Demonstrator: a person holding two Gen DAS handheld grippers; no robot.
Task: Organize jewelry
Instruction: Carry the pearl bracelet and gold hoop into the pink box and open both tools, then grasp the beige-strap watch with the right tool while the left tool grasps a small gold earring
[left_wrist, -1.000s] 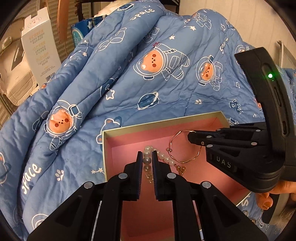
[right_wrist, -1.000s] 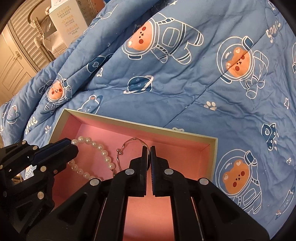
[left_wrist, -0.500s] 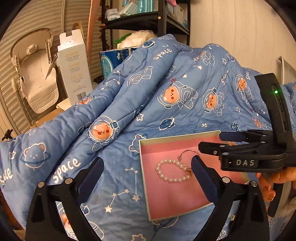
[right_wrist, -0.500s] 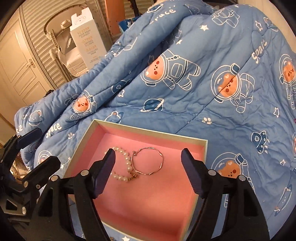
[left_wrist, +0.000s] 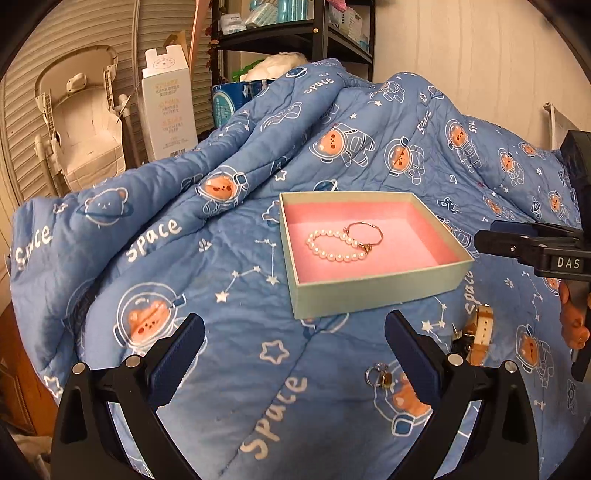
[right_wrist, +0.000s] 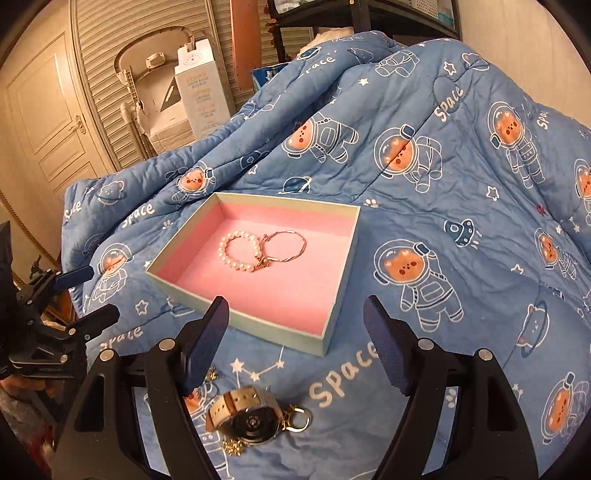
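blue space quilt (left_wrist: 258, 369) | white carton (left_wrist: 168, 103) | black shelf (left_wrist: 295, 33)

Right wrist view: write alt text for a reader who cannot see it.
An open box with a pink lining sits on a blue quilt, holding a pearl bracelet and a thin gold bangle. The right gripper is open and empty in front of it, above a watch on the quilt.

blue space-print quilt (left_wrist: 258, 369), black shelf (left_wrist: 317, 33), slatted wall (right_wrist: 99, 74), panelled door (right_wrist: 40, 107).

pearl bracelet (left_wrist: 334, 246) touching gold bangle (left_wrist: 365, 233), pink-lined box (left_wrist: 373, 291)
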